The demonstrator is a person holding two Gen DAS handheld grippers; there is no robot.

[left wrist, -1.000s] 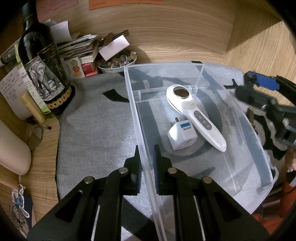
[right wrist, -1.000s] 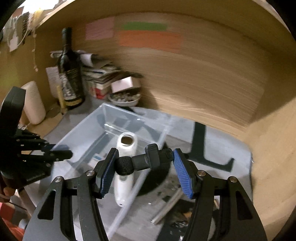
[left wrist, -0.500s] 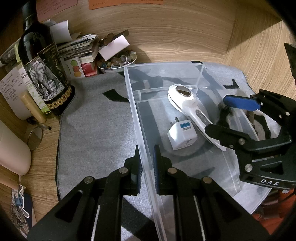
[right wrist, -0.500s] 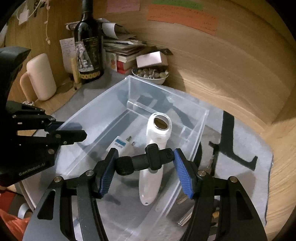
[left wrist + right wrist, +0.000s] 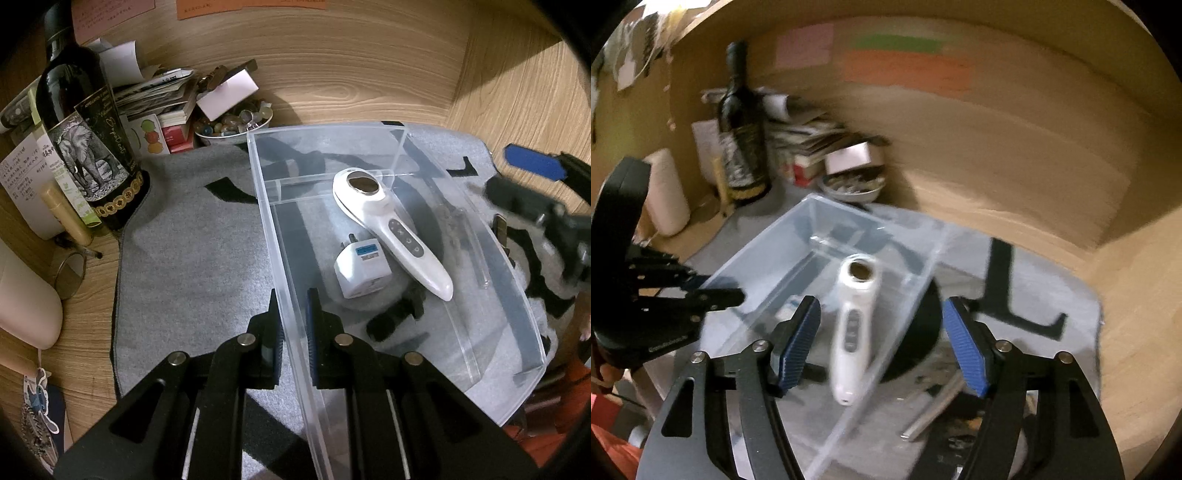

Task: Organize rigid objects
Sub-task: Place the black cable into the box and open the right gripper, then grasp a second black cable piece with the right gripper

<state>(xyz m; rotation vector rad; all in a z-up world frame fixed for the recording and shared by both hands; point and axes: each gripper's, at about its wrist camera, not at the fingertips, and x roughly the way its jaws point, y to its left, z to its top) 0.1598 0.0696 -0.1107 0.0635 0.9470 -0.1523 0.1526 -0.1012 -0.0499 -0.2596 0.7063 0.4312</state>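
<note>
right hand-held gripper [image 5: 881, 345] has just been opening — nothing between its fingers now, black piece [image 5: 393, 320] lying in the clear box [image 5: 369, 127] | left hand-held gripper [image 5: 294, 325] is squeezing the box wall | bottle [image 5: 83, 140] label is showing an elephant — words too small to read

- A cluttered corner of a home desk, walled in by wood-grain panels [image 5: 369, 66] with coloured paper notes [image 5: 908, 70] stuck on them.
- A dark wine bottle [image 5: 85, 147] with an elephant label stands beside a heap of papers and small books [image 5: 159, 99].
- A small bowl of beads and trinkets [image 5: 232, 123] sits against the wall.
- A grey felt mat [image 5: 192, 251] covers the desktop.
</note>
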